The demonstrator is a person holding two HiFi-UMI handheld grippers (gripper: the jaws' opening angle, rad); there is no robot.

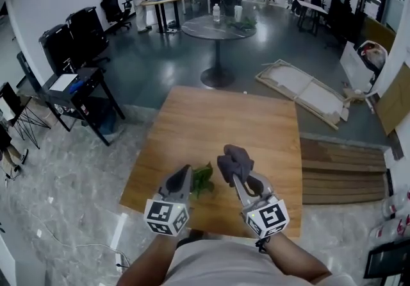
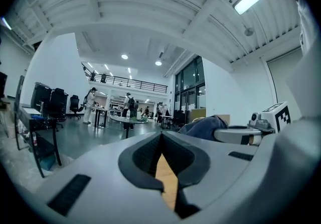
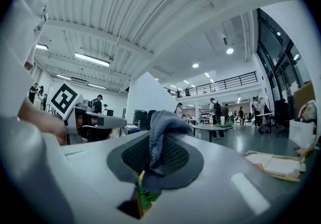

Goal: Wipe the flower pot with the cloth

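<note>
Both grippers are raised above the wooden table (image 1: 256, 124), pointing level. My right gripper (image 1: 239, 177) is shut on a grey cloth (image 1: 235, 161), which bunches up over its fingertips; in the right gripper view the cloth (image 3: 159, 130) hangs between the pads. My left gripper (image 1: 185, 174) is shut, and nothing shows between its jaws (image 2: 161, 141). Green leaves (image 1: 203, 179) of a plant poke out between the two grippers, and show again as leaves (image 3: 146, 198) under the right jaws. The pot itself is hidden beneath the grippers.
The table's near edge runs just below my hands. Beyond its far edge are a round pedestal table (image 1: 218, 28), flat boards on the floor (image 1: 301, 92), a black cart (image 1: 80, 89) at left and people at the back.
</note>
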